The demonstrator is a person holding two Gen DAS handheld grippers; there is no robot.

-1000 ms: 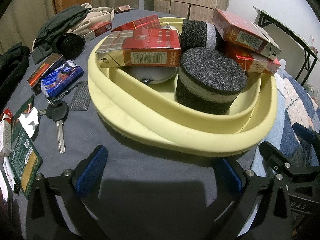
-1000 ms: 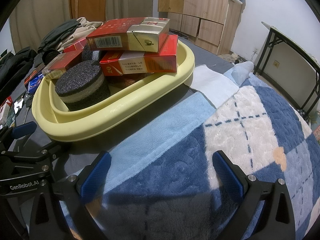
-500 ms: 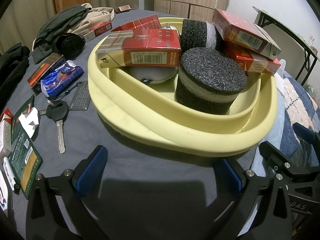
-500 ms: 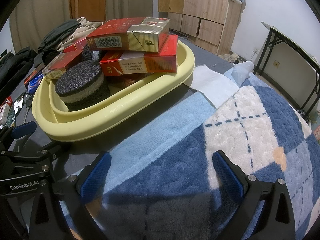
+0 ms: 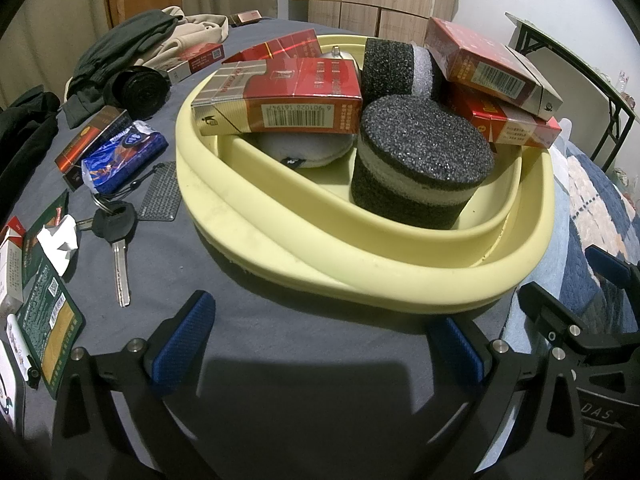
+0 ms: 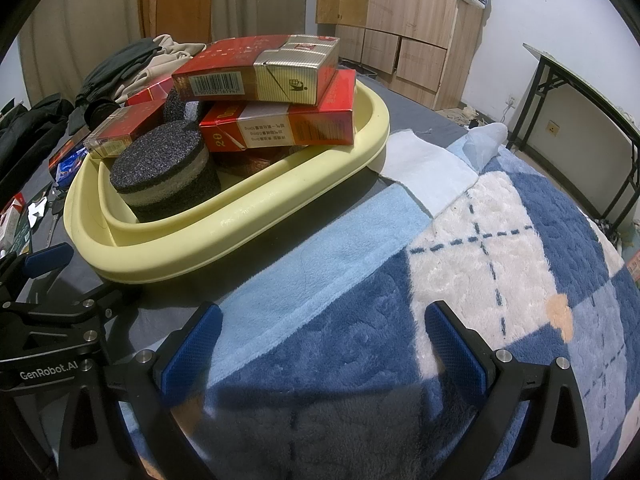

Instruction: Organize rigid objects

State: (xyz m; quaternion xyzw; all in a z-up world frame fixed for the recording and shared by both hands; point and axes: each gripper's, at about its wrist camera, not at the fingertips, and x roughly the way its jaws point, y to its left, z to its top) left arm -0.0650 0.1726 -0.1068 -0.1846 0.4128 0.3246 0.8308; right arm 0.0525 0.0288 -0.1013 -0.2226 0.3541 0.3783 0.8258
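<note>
Plush checked blanket [image 6: 500,240], smooth yellow oval basin [image 5: 360,264], both tools [image 5: 320,340] [image 6: 324,340] wide, empty.

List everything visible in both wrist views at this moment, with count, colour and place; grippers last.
basin: 1, pale yellow, on the grey sheet
cigarette packs: at least 4, red and gold, stacked in the basin
foam cylinders: 2, black with a white band, in the basin
white pad: 1, under the front pack
keys: 1 bunch, black heads, left of the basin
blue packet: 1, left of the basin
loose packs: several, red or green, on the sheet at left
clothes: a pile, dark green and beige, far left
blanket: 1, blue and white check, right of the basin
left gripper: open, empty
right gripper: open, empty
</note>
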